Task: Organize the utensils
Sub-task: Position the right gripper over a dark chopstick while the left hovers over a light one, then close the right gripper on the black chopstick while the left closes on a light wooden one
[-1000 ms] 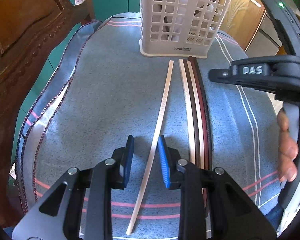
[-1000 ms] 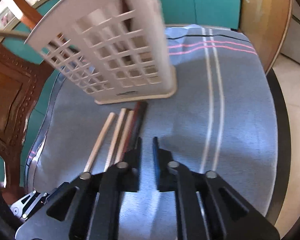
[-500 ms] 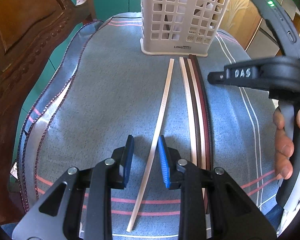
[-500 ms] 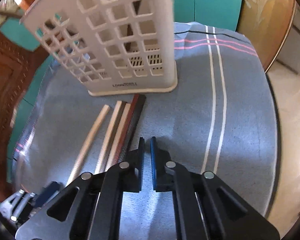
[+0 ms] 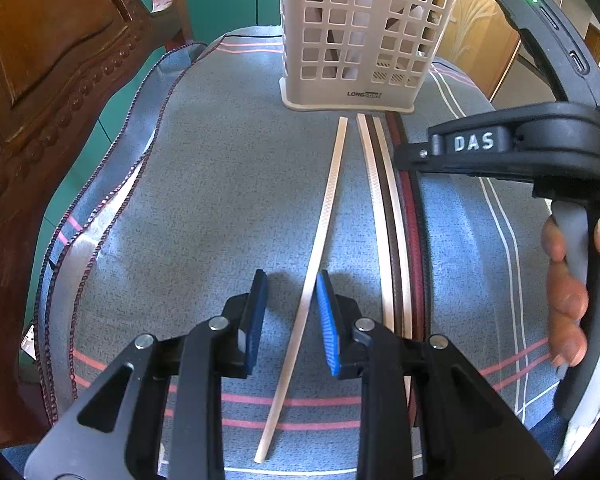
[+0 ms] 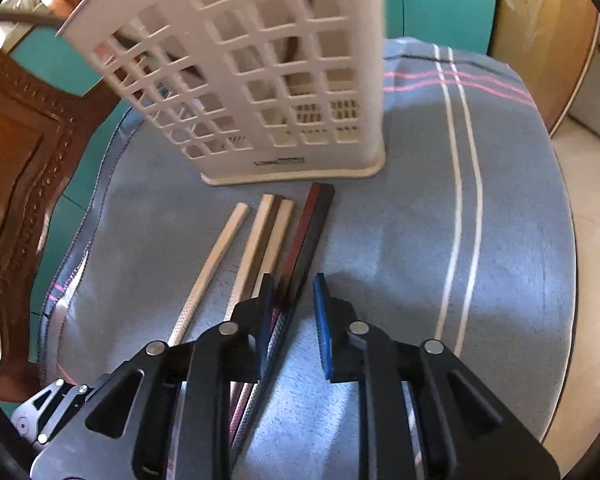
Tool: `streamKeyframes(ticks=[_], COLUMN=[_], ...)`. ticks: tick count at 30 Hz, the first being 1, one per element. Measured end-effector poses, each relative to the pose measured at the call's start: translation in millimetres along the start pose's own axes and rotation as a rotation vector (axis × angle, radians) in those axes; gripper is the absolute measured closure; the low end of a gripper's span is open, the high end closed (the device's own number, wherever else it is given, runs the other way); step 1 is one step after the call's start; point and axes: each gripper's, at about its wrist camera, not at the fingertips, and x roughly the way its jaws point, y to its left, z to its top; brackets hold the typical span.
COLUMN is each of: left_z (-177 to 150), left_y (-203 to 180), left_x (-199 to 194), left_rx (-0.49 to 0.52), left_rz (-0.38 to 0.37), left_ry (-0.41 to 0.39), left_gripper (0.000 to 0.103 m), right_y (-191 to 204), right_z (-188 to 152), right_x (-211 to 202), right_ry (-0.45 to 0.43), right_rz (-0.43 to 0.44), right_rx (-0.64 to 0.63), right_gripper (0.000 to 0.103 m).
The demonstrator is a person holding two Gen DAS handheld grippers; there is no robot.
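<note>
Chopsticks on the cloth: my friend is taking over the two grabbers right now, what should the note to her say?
Left gripper: open, low over the cloth, its fingers either side of the lone pale chopstick, not yet squeezing.
Right gripper: open, holding nothing, its tips at the dark chopsticks.
Remaining chopsticks lie bunched just right of the lone one, ends pointing at the white basket.
Done: something dark already stands in the basket.
Left: squeeze, lift, drop each chopstick into the basket.

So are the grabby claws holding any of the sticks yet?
No, nothing is held. The left gripper is open around the lone pale chopstick without pinching it. The right gripper is open over the black chopstick.
</note>
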Motion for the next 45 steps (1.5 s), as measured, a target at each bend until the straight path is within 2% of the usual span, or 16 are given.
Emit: streamKeyframes(ticks=[14,21,26,27,31,35,37,40,42,45], left_z=[-0.3,-0.5,-0.6,-0.4,-0.2,1.9,2.7,8.4,13.9,28.3], left_y=[-0.8,-1.4,-1.5,-1.5,-0.9,0.1,1.1,0.2,-2.7,-9.1], left_x=[0.2,-0.2,-0.9,-0.8,-1.6,-0.8,-0.4,3.8,8.0,16.4], left_rx=[0.003,0.006,0.0,-0.001,-0.005,-0.013,-0.014,-0.009,0.0,0.024], left_rz=[0.006,0.009,0.008,0.007,0.006,0.002,0.001,0.005,0.013,0.017], left_ry=[-0.006,-0.009,-0.008,-0.008,-0.002,0.003,0.006,0.011,0.014,0.019], left_gripper=[0.076,0.076,0.076,0.077,0.077,0.077,0.077,0.077,0.077,0.077], right_y=[-27.9,-12.9,-23.5,-28.1,-41.8,-54.5,-60.5,-68.8,-71.6,-71.0], right_z=[5.8,1.1,3.4,4.1,6.6,4.7,1.8,1.6,-2.2,-1.3], right_x=[-2.0,-6.3,-12.3,-15.8,-35.6,-53.3,-58.7,-50.4,-45.3,-46.4], right_ry=[0.004,-0.023,-0.006,-0.007,-0.019,-0.035,-0.021,0.029,0.034,0.01], right_rz=[0.017,-0.045,-0.015,-0.005,0.044,0.049,0.024,-0.084,-0.091,-0.082], right_rx=[0.029,-0.035,0.009,0.027,0.069,0.083,0.082,0.072,0.082,0.079], right_gripper=[0.083,0.082,0.088,0.095,0.097,0.097,0.096,0.095,0.093,0.083])
